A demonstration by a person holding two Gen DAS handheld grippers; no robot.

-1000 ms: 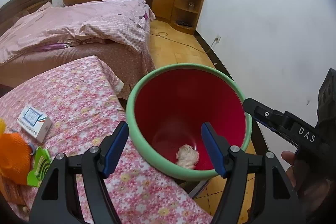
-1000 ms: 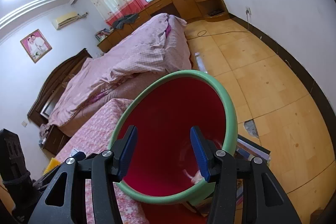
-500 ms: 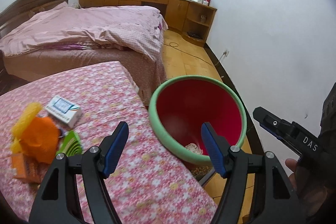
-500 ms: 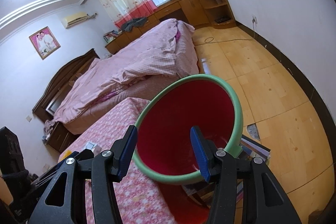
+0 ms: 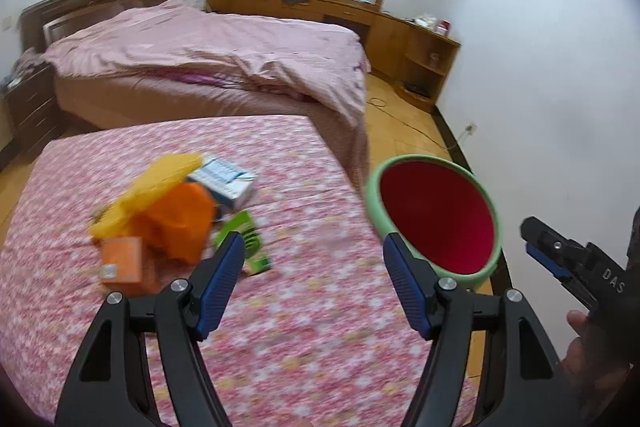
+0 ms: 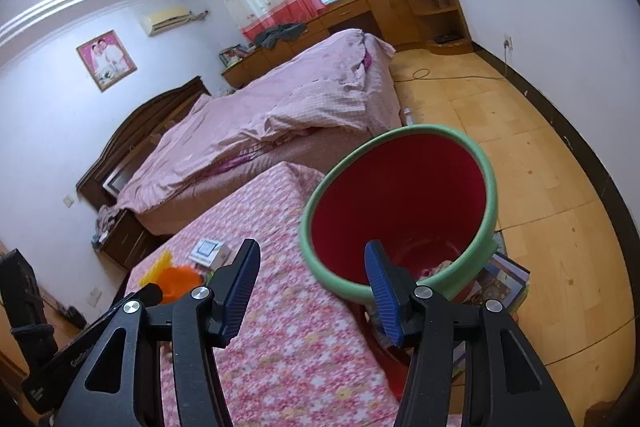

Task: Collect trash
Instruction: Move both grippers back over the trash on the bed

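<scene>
My left gripper (image 5: 312, 279) hangs over the near part of the floral-covered table (image 5: 304, 339), its blue-padded jaws spread wide with nothing between them. Just beyond its left jaw sits the pile of trash: an orange mesh bag (image 5: 176, 223) heaped in the middle, a yellow mesh piece (image 5: 152, 187) on its far left side, a small orange box (image 5: 120, 259) at its near left, a green packet (image 5: 244, 239) to its right, and a white and blue carton (image 5: 224, 179) behind it. The pile is smeared by blur, so I cannot tell which pieces touch.

The red bin with a green rim (image 6: 400, 203) stands off the table's right edge, tilted toward me. In the right wrist view something pale, perhaps crumpled paper (image 6: 436, 269), lies at its bottom.

My right gripper (image 6: 310, 283) is also released and empty; its jaws have just been opening a little, one over the tablecloth, the other in front of the bin's near rim. Books (image 6: 504, 275) lie on the wooden floor (image 6: 540, 167) beside the bin.
</scene>
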